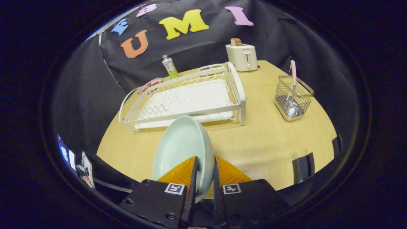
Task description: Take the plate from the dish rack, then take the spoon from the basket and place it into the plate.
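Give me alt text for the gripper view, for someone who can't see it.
The gripper is shut on the rim of a pale green round plate, held on edge above the light wooden table. Beyond it sits a white wire dish rack; to its right, a metal mesh basket holds a pink-handled spoon.

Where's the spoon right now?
In the gripper view, the spoon stands bowl-down in the wire basket on the table's right side, right of the dish rack, well beyond the claw, which grips the plate.

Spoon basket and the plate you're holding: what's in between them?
Bare table; gripper view. The gripper holds the plate; the basket holds the spoon.
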`<state>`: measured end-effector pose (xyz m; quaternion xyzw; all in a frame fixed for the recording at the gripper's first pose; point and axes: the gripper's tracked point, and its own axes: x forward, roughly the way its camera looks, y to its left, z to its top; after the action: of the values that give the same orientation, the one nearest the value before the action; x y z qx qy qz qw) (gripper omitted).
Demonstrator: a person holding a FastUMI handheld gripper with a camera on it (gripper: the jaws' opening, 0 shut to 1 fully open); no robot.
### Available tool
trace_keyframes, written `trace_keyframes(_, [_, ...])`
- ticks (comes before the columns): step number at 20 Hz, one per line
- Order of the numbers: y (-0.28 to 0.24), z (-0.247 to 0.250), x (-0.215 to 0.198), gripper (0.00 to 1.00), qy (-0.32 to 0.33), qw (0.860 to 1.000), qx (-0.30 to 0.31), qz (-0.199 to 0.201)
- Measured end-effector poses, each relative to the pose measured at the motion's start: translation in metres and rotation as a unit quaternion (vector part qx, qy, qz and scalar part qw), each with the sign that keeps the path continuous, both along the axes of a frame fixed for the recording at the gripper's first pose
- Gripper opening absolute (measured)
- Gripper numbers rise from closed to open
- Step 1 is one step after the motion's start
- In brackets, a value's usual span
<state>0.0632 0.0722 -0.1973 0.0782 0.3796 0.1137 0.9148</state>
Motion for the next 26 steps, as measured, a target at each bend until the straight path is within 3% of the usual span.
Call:
trace_keyframes(6, [-0.014,-0.02,0.008,0.36,0.011,0.999,0.031,-0.002])
trace_keyframes(11, [-0.021,-0.021,0.016,0.42,-0.009,1.0,0.002,-0.02])
trace_keyframes(15, [-0.046,-0.01,0.03,0.38,-0.051,0.996,-0.031,-0.073])
trace_keyframes(18, [-0.052,0.002,0.032,0.37,-0.075,0.995,-0.02,-0.069])
trace_keyframes(26, [-0.122,0.057,0.065,0.86,-0.206,0.971,-0.079,-0.09])
